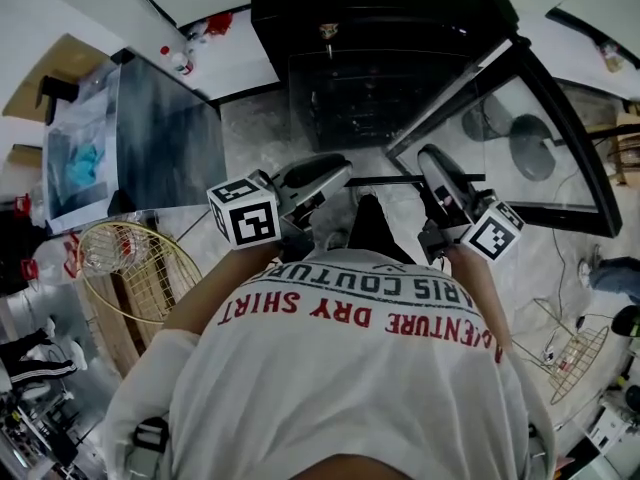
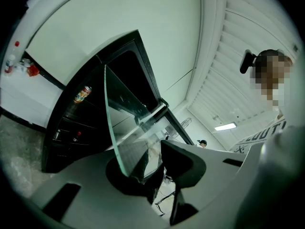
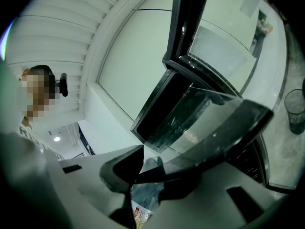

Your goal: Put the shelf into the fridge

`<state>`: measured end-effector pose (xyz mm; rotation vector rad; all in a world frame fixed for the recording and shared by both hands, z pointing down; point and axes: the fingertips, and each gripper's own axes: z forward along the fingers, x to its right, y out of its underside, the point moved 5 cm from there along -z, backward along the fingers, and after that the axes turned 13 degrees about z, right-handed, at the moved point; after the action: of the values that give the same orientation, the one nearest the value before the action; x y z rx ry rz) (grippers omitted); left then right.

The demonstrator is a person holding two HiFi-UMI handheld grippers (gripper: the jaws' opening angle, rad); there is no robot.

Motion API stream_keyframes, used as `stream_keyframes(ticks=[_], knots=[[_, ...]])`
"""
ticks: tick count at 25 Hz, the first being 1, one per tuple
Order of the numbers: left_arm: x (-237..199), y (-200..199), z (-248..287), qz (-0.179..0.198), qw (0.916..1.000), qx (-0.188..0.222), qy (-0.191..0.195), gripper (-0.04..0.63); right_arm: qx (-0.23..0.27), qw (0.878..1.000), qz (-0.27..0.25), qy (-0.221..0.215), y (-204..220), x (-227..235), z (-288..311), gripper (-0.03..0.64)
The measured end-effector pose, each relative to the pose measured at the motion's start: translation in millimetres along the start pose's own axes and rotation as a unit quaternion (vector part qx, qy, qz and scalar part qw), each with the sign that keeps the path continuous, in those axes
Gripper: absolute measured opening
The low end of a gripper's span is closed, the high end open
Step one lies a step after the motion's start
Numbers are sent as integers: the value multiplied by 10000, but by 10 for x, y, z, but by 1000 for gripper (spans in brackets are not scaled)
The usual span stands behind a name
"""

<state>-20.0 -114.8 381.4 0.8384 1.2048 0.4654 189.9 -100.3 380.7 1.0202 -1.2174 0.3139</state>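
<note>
The carrying step was in hand: the glass shelf [image 2: 126, 128] was held in the air in front of the open fridge [image 1: 370, 78] and was not yet inside it. The left gripper [image 2: 152, 163] was clamped on one side edge of the pane, and the right gripper [image 3: 157, 168] on the opposite edge. The door [image 1: 520, 148] stood swung wide to the right. The next move would probably call for lining the pane up with its supports in the cabinet, then advancing both grippers together and evenly.
</note>
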Motion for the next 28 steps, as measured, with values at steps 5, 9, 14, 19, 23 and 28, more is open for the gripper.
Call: stream_keyframes(ticks=[5, 9, 14, 19, 23, 28], knots=[[-29, -10, 68, -33, 10000, -23, 4, 107, -90, 9999, -23, -40, -82, 42, 50, 97], [-96, -21, 130, -86, 9999, -58, -36, 109, -135, 9999, 102, 31, -115, 134, 76, 98], [-183, -39, 173, -174, 9998, -62, -103, 109, -197, 9995, 231, 102, -152, 225, 146, 98], [-268, -83, 221, -200, 9996, -71, -167, 110, -237, 9993, 280, 122, -209, 293, 231, 99], [-365, -100, 274, -210, 9995, -83, -215, 114, -252, 9989, 350, 160, -243, 386, 300, 100], [-584, -141, 355, -251, 9992, -87, -295, 115, -313, 9983, 430, 218, -308, 572, 472, 98]])
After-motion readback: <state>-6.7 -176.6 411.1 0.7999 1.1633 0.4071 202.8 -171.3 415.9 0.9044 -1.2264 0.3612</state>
